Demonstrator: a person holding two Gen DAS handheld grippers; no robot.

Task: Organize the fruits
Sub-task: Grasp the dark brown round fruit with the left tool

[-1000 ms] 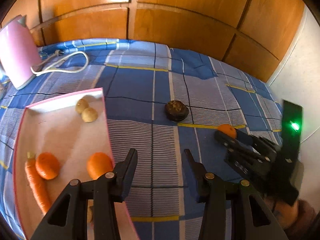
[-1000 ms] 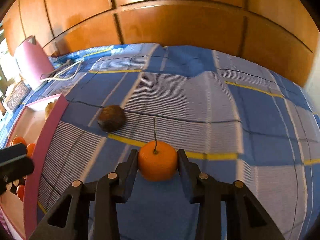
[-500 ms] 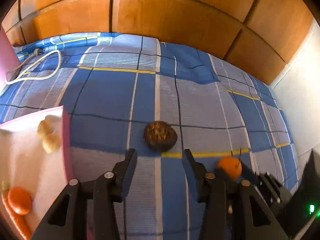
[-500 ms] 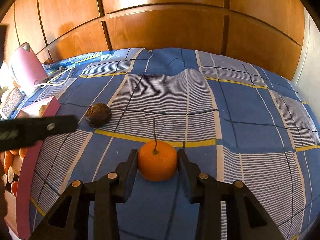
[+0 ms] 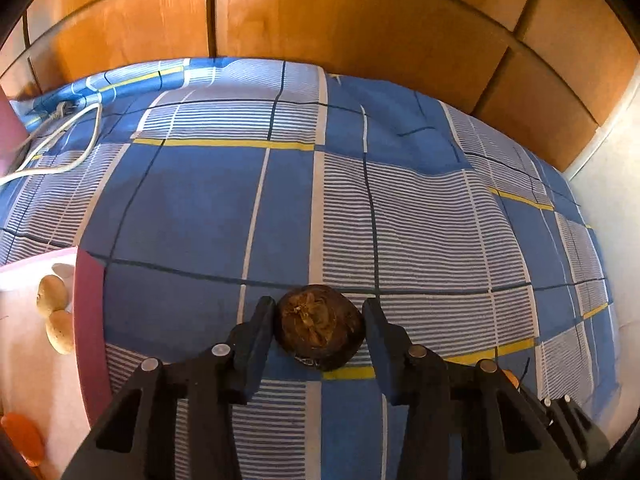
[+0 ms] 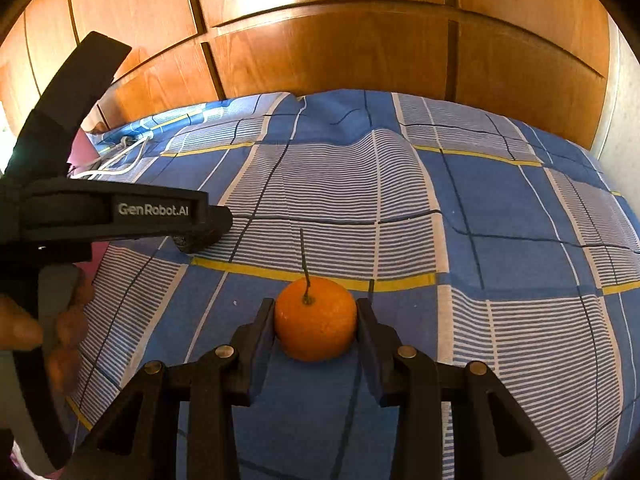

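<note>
A dark brown round fruit (image 5: 320,327) lies on the blue checked bedcover (image 5: 360,208). My left gripper (image 5: 319,322) is open, with its jaws on either side of that fruit and a small gap on the right. My right gripper (image 6: 316,322) is shut on an orange tangerine (image 6: 315,318) with a thin stem, resting on the cover. The left gripper also shows in the right wrist view (image 6: 200,224) at left. A pink tray (image 5: 86,320) at the left edge holds two small pale fruits (image 5: 54,308) and an orange one (image 5: 22,438).
A white power cord (image 5: 60,144) lies at the back left beside a pink appliance's edge (image 5: 10,128). Wooden panels (image 5: 320,20) close off the far side. A white wall (image 5: 616,208) runs along the right.
My left gripper has moved right and forward from the tray until the brown fruit sits between its jaws. The right gripper has stayed shut on the tangerine.
</note>
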